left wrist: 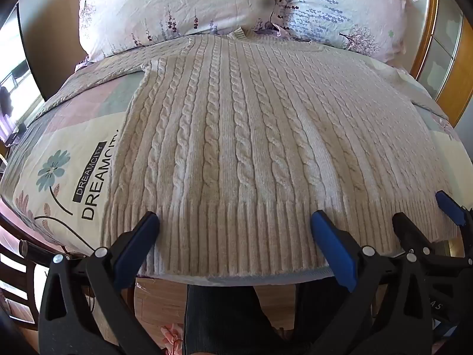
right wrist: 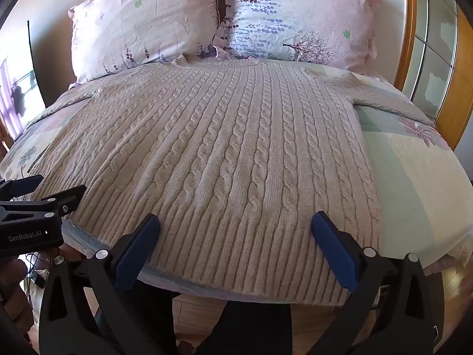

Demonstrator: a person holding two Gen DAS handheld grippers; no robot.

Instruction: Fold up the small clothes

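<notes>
A beige cable-knit sweater (left wrist: 242, 124) lies spread flat on the bed, collar toward the pillows, ribbed hem at the near edge; it also shows in the right wrist view (right wrist: 236, 148). My left gripper (left wrist: 235, 219) is open, its blue-padded fingers spread just above the hem's left half. My right gripper (right wrist: 235, 220) is open above the hem's right half. The right gripper shows in the left wrist view (left wrist: 425, 210), and the left gripper in the right wrist view (right wrist: 41, 189). Neither holds cloth.
The bedspread (left wrist: 74, 159) has a flower print and the words DREAMCITY. Two floral pillows (right wrist: 147, 26) (right wrist: 298, 14) lean at the headboard. A wooden-framed glass door (right wrist: 428, 59) stands at the right. The person's legs and wooden floor (left wrist: 159, 298) are below the bed's edge.
</notes>
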